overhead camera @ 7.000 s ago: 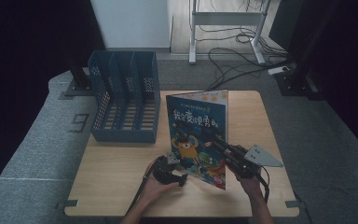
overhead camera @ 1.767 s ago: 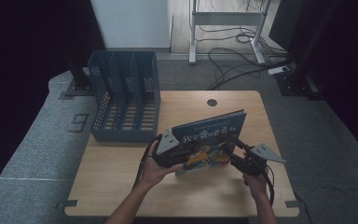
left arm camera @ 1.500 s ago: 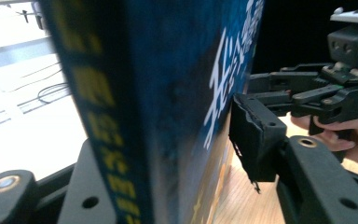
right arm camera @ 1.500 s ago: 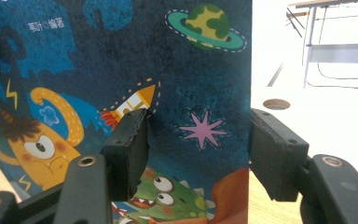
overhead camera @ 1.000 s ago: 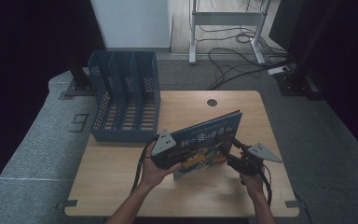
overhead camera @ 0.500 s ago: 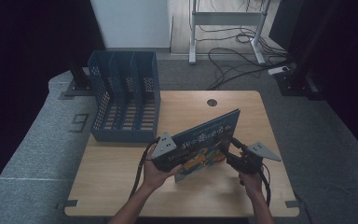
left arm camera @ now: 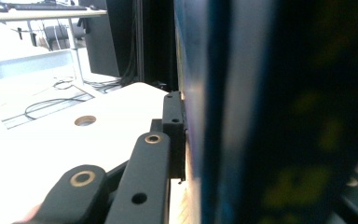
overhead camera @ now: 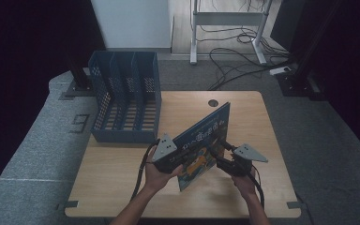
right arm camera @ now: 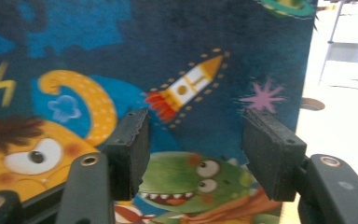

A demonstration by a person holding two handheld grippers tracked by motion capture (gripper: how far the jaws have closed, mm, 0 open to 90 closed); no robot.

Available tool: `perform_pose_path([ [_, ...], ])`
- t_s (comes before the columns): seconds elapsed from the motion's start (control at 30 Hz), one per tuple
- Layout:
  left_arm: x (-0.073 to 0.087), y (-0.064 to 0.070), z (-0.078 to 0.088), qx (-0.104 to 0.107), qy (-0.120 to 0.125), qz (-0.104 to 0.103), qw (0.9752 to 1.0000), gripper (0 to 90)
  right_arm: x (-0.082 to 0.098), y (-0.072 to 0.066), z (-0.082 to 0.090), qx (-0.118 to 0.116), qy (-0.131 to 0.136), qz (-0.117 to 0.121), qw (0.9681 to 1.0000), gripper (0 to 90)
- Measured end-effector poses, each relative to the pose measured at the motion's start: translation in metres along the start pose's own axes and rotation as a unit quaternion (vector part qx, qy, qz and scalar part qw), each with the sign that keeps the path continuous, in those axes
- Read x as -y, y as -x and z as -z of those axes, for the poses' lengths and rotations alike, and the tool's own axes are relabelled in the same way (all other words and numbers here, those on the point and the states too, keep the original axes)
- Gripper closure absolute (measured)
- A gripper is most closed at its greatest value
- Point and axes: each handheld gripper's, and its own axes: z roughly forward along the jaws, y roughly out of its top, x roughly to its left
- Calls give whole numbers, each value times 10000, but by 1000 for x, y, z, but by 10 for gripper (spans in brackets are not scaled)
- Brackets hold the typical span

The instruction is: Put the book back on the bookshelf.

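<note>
At table centre, near edge: both grippers meet at a picture book.
Left gripper [overhead camera: 171,158]: jaws have just been closing and are clamped on the book's edge; in the left gripper view one black pad presses flat against the cover.
Right gripper [overhead camera: 221,159]: jaws stand apart with nothing between them, facing the book's illustrated cover at close range, rocket and monsters ahead of the pads.
Book [overhead camera: 205,143]: tilted on edge above the table, its top corner pointing to 1 o'clock.
File rack [overhead camera: 125,98]: blue, three slots, at 10 o'clock from the book, well apart.
Table [overhead camera: 122,187]: light wood, cable hole [overhead camera: 213,102] at 12 o'clock.
</note>
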Motion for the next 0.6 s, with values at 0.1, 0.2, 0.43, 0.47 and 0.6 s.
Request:
perform_pose_path([
  [0.1,1,1,0,-62,83,-54,9999,807,-1,4,4,54,43,-87,9999,382],
  [0.2,2,3,0,-81,131,-77,9999,809,-1,12,9,88,103,-268,9995,373],
  [0.43,1,4,-2,12,154,-23,9999,792,2,21,12,200,40,-471,9987,354],
  [0.47,0,5,-3,-2,178,-47,9998,775,2,22,11,214,37,-484,9986,354],
  [0.6,-1,11,-5,-87,316,-73,9994,751,3,21,10,238,-32,-479,9986,353],
])
